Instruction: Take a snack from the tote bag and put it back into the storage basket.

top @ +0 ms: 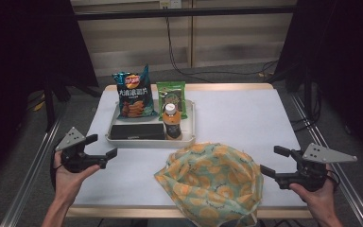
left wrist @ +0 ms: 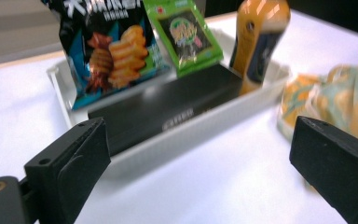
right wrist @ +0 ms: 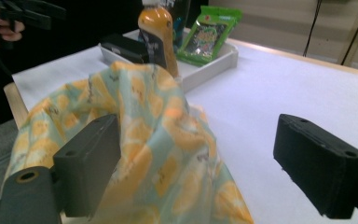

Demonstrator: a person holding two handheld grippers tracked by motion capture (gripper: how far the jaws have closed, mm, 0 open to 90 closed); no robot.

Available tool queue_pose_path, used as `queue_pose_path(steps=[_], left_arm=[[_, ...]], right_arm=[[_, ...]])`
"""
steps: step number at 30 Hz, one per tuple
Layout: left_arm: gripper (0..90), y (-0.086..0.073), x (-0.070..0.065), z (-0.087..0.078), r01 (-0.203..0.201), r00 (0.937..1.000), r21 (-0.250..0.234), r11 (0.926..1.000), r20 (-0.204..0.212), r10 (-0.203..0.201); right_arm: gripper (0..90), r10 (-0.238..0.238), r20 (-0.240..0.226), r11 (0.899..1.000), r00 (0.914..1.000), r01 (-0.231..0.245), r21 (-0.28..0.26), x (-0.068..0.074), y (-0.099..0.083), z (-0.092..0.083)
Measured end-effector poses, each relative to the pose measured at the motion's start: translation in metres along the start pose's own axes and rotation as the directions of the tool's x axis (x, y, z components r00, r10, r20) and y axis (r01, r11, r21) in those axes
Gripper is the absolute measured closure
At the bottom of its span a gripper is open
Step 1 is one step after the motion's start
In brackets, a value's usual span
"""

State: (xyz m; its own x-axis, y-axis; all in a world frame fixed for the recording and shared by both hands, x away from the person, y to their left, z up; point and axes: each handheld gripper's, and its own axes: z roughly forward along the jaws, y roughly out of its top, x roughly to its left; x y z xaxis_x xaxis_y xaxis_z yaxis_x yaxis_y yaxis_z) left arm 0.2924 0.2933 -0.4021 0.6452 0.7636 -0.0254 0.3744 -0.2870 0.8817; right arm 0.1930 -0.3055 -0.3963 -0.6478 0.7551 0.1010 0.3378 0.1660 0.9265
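A white tray (top: 146,142) at the table's middle back holds a blue chips bag (top: 133,94), a green snack packet (top: 172,92), an orange drink bottle (top: 172,122) and a flat black box (top: 137,131). In front of it lies a crumpled green cloth bag with orange prints (top: 212,177). My left gripper (top: 105,144) is at the table's left edge, open and empty; its view faces the tray (left wrist: 177,140) and black box (left wrist: 168,102). My right gripper (top: 269,159) is to the right of the cloth, open and empty, with the cloth (right wrist: 135,121) near its left jaw.
The white tabletop (top: 246,118) has a wooden edge along the front and back. Metal rails run along both sides of the table. Black cables (top: 189,71) lie on the floor behind it, and dark curtains hang at left and right.
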Motion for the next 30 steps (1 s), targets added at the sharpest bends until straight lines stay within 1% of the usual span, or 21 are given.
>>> queue_pose_path(steps=[2, 3, 5, 6, 7, 9, 11, 13, 14, 15, 16, 17, 18, 20, 22, 23, 24, 25, 26, 28, 30], left_arm=[[4.5, -0.007, -0.005, -0.005, 0.025, 0.9995, -0.024, 0.9994, 0.02, -0.025], [4.8, -0.009, -0.009, -0.007, 0.023, 0.9997, -0.018, 0.9996, 0.008, -0.023], [3.7, -0.014, -0.015, -0.014, 0.021, 0.9998, -0.043, 0.9989, 0.004, -0.021], [3.5, -0.016, -0.018, -0.016, 0.025, 0.9997, -0.041, 0.9989, 0.002, -0.025], [3.3, -0.019, -0.021, -0.018, 0.018, 0.9997, -0.043, 0.9989, -0.014, -0.018], [3.0, -0.022, -0.026, -0.021, 0.053, 0.9985, -0.054, 0.9971, -0.009, -0.054], [2.9, -0.025, -0.034, -0.025, 0.052, 0.9981, -0.062, 0.9967, -0.03, -0.054], [2.5, -0.028, -0.043, -0.027, 0.051, 0.998, -0.072, 0.9961, -0.034, -0.054], [2.4, -0.028, -0.046, -0.027, 0.047, 0.9986, -0.064, 0.9968, -0.02, -0.048], [2.5, -0.028, -0.05, -0.027, 0.057, 0.9983, -0.056, 0.9968, -0.006, -0.058], [2.6, -0.028, -0.054, -0.028, 0.057, 0.9984, -0.059, 0.9967, -0.002, -0.057], [2.5, -0.029, -0.058, -0.029, 0.053, 0.9985, -0.069, 0.9963, -0.014, -0.054], [2.3, -0.03, -0.063, -0.029, 0.06, 0.9981, -0.076, 0.9953, -0.01, -0.061], [2.5, -0.033, -0.072, -0.031, 0.018, 0.9996, -0.077, 0.9969, -0.018, -0.019], [2.5, -0.04, -0.076, -0.029, 0.036, 0.9993, -0.113, 0.9929, 0.0, -0.036], [3.0, -0.044, -0.078, -0.027, 0.04, 0.9991, -0.115, 0.9925, -0.01, -0.041], [3.4, -0.047, -0.079, -0.026, 0.05, 0.9987, -0.098, 0.9939, 0.012, -0.05], [3.4, -0.05, -0.081, -0.027, 0.058, 0.9981, -0.096, 0.9936, 0.025, -0.056], [3.2, -0.052, -0.082, -0.027, 0.06, 0.998, -0.093, 0.9938, 0.023, -0.059], [2.8, -0.052, -0.082, -0.024, 0.077, 0.9962, -0.082, 0.9936, 0.047, -0.073], [2.8, -0.051, -0.083, -0.023, 0.07, 0.9967, -0.088, 0.9936, 0.046, -0.066]], right_arm=[[14.2, -0.002, 0.007, 1.0, 1.0, 0.002, 0.013, 0.0, -0.004, -0.002], [13.4, 0.008, 0.014, 1.0, 0.9999, -0.008, 0.015, 0.0, -0.006, -0.003], [13.0, 0.01, 0.024, 1.0, 0.9997, -0.011, 0.027, 0.0, -0.011, -0.006], [12.5, 0.018, 0.024, 1.0, 0.9995, -0.019, 0.025, 0.0, -0.013, -0.007], [11.9, 0.023, 0.034, 0.999, 0.9992, -0.024, 0.026, -0.001, -0.015, -0.009], [11.8, 0.038, 0.042, 0.999, 0.9984, -0.039, 0.008, -0.003, -0.018, -0.011], [11.8, 0.047, 0.052, 0.999, 0.9975, -0.047, 0.0, -0.004, -0.019, -0.013], [11.8, 0.047, 0.053, 0.999, 0.9975, -0.047, -0.002, -0.004, -0.02, -0.014], [11.8, 0.048, 0.054, 0.999, 0.9974, -0.048, -0.005, -0.004, -0.021, -0.014], [11.8, 0.049, 0.055, 0.999, 0.9973, -0.049, -0.002, -0.004, -0.021, -0.014], [11.8, 0.052, 0.055, 0.999, 0.9971, -0.052, 0.0, -0.004, -0.022, -0.013], [11.8, 0.055, 0.057, 0.998, 0.9968, -0.055, -0.001, -0.004, -0.023, -0.013], [11.8, 0.052, 0.055, 0.999, 0.9971, -0.052, 0.002, -0.004, -0.023, -0.013], [11.8, 0.054, 0.055, 0.998, 0.997, -0.055, 0.005, -0.003, -0.025, -0.012], [11.8, 0.057, 0.056, 0.998, 0.9968, -0.057, 0.005, -0.004, -0.026, -0.012], [11.9, 0.063, 0.057, 0.998, 0.9964, -0.064, 0.003, -0.004, -0.027, -0.013], [11.8, 0.067, 0.06, 0.998, 0.996, -0.067, 0.004, -0.004, -0.028, -0.013], [11.8, 0.066, 0.062, 0.998, 0.9959, -0.067, 0.003, -0.004, -0.029, -0.013], [11.8, 0.067, 0.057, 0.998, 0.9962, -0.067, 0.007, -0.004, -0.031, -0.012], [11.6, 0.074, 0.059, 0.997, 0.9955, -0.075, 0.017, -0.004, -0.033, -0.011], [11.5, 0.071, 0.059, 0.997, 0.9957, -0.073, 0.021, -0.005, -0.034, -0.01]])
